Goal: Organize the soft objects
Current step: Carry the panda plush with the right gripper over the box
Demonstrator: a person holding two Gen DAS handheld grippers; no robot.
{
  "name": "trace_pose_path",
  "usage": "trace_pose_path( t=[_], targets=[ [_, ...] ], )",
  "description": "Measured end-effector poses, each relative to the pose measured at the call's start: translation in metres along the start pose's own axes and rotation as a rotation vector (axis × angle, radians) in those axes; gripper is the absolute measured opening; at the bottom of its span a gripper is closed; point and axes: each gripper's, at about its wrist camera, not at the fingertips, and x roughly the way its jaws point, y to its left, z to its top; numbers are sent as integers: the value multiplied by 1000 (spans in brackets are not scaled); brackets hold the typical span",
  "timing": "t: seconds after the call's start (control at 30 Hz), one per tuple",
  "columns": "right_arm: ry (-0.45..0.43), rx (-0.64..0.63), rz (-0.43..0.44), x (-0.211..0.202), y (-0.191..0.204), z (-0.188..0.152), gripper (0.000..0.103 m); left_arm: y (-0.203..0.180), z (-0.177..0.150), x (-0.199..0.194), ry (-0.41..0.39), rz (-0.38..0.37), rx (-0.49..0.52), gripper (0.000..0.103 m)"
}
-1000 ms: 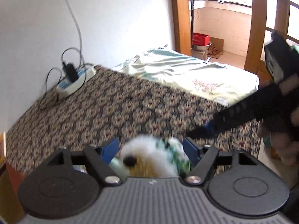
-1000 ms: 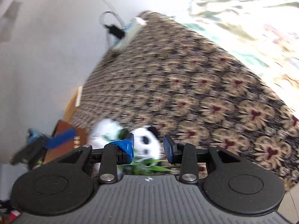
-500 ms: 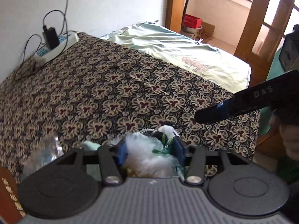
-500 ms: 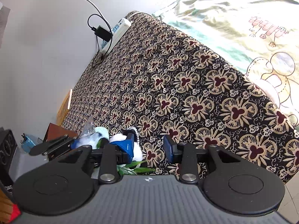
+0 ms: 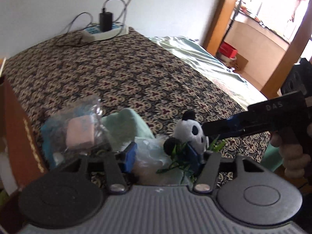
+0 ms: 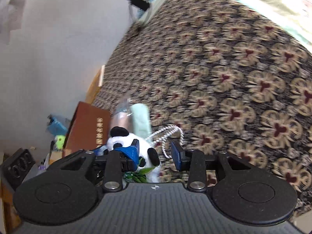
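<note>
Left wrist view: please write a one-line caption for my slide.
Left hand-held gripper opening over a panda plush in clear wrapping on the floral bedspread.

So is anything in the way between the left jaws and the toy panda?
Yes. Crinkly clear plastic and some green leaves sit between the left gripper's opening jaws, just in front of the panda. The right gripper also pokes in at the panda's face from the right.
</note>
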Motion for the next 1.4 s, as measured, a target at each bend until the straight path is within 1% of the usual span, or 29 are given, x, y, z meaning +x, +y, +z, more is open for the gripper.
trace_pose_path(
  t=[0.17, 0.23, 0.3, 0.37, 0.4, 0.47, 0.57, 0.63, 0.67, 0.7, 0.8, 0.9, 1.0, 1.13, 1.17, 1.23, 1.4],
  targets=[
    [40, -90, 91, 10, 26, -7, 20, 17, -7, -12, -29, 30, -87, 63],
    [52, -133, 77, 19, 35, -10, 20, 19, -10, -13, -33, 29, -101, 63],
    [42, -173, 73, 28, 44, -13, 21, 20, -12, -14, -43, 40, -103, 63],
    [54, -182, 86, 37, 49, -15, 21, 23, -13, -15, -45, 30, -113, 65],
    [51, -188, 78, 42, 52, -15, 21, 25, -15, -15, -45, 27, -125, 64],
    [45, -203, 84, 49, 57, -17, 21, 31, -19, -18, -60, 42, -146, 64],
    [40, -218, 94, 51, 62, -19, 20, 40, -24, -24, -63, 21, -179, 63],
    [36, -229, 96, 52, 63, -21, 18, 41, -27, -29, -70, 23, -173, 64],
    [29, -230, 93, 52, 62, -20, 18, 42, -29, -32, -73, 19, -171, 67],
    [18, -227, 92, 49, 61, -20, 18, 42, -31, -35, -70, 11, -167, 68],
    [6, -203, 95, 51, 60, -19, 17, 43, -38, -37, -55, 16, -152, 68],
    [-3, -223, 101, 52, 66, -22, 15, 43, -43, -32, -35, -4, -142, 68],
    [-16, -242, 128, 54, 75, -26, 13, 38, -43, -25, -21, -23, -116, 68],
    [-39, -301, 90, 58, 87, -31, 10, 36, -42, -15, -10, -52, -116, 68],
    [-42, -303, 87, 59, 89, -32, 10, 35, -42, -14, -9, -56, -114, 62],
    [-52, -311, 73, 59, 93, -34, 9, 33, -40, -15, -9, -76, -106, 55],
    [-83, -335, 73, 47, 106, -36, 8, 29, -36, -31, -43, -116, -77, 53]
  ],
)
